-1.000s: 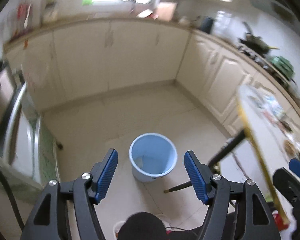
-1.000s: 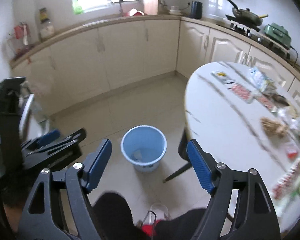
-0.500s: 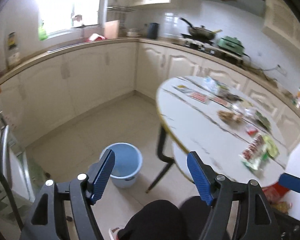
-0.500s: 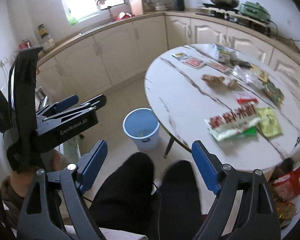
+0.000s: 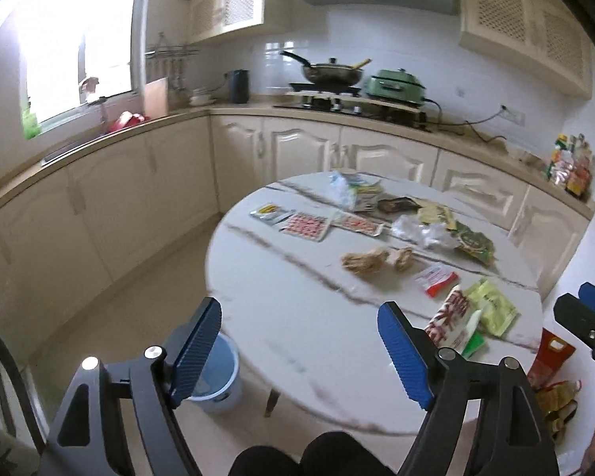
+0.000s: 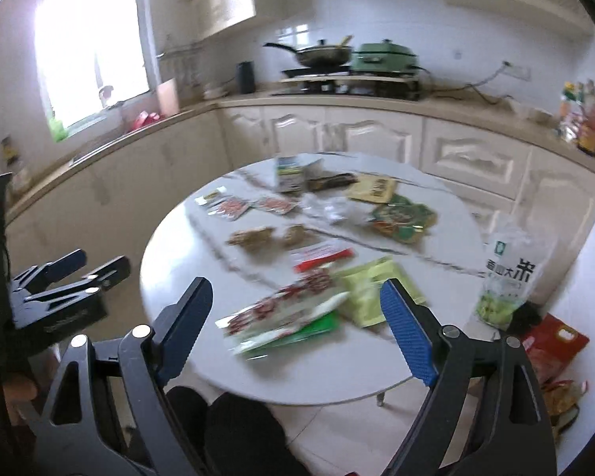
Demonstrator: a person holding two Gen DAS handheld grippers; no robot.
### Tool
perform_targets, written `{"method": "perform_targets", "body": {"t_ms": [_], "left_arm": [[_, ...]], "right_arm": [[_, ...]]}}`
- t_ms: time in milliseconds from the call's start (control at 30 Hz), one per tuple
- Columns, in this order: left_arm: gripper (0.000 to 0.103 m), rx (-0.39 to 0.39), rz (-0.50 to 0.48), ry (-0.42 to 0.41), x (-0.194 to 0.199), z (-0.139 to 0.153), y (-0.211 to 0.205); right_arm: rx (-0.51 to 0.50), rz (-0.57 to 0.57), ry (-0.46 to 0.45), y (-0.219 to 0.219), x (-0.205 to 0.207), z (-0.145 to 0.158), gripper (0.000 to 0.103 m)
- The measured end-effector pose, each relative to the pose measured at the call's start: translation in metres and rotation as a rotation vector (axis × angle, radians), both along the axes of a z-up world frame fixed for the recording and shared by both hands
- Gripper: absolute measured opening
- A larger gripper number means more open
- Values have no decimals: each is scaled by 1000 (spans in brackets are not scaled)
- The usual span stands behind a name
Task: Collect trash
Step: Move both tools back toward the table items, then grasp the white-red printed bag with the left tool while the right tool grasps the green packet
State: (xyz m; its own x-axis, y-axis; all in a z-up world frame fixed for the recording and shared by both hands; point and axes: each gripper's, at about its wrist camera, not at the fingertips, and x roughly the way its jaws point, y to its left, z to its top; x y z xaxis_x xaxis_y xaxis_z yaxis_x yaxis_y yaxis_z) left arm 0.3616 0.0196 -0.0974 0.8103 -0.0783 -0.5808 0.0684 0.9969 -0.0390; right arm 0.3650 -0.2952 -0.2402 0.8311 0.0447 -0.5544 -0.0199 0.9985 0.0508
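- The round desk [image 5: 297, 317] carries the trash: wrappers scattered over its far and right parts, with the near left part bare.
- A blue bucket [image 5: 222, 373] stands on the floor at the desk's left edge, just beside the left tongs [image 5: 299, 351].
- The nearest piece, a long red-and-white packet [image 6: 281, 313], lies straight ahead of the right tongs [image 6: 297, 331], its long axis slanting up to the right.
- Both tongs gape wide and hold nothing; the right looks better placed to take it.
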Motion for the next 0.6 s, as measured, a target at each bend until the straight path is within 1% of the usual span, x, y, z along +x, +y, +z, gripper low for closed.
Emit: {"method": "perform_targets", "body": {"t_ms": [100, 167, 200, 233, 300, 333, 433, 500, 600], "left_arm": [[80, 17, 1, 24, 18, -5, -12], [81, 22, -6, 39, 30, -9, -21], [81, 21, -16, 49, 34, -11, -26], [81, 19, -30, 58, 37, -12, -31], [81, 13, -67, 71, 42, -18, -44], [81, 13, -107, 85, 45, -23, -56], [81, 19, -201, 130, 57, -37, -85], [82, 16, -262, 166, 65, -48, -100], [82, 27, -283, 236, 85, -66, -115]], "right_arm": [[-35, -71, -22, -22, 8, -8, 86], [-77, -97, -60, -33, 9, -11, 86], [-91, -106, -75, -37, 9, -11, 86], [-114, -119, -90, -41, 10, -11, 90], [-136, -138, -101, -48, 12, -13, 91], [-136, -143, -98, -52, 15, -15, 91], [-100, -142, -39, -69, 27, -27, 85], [-82, -153, 5, -79, 34, -37, 85], [-69, -160, 30, -88, 38, -48, 85]]}}
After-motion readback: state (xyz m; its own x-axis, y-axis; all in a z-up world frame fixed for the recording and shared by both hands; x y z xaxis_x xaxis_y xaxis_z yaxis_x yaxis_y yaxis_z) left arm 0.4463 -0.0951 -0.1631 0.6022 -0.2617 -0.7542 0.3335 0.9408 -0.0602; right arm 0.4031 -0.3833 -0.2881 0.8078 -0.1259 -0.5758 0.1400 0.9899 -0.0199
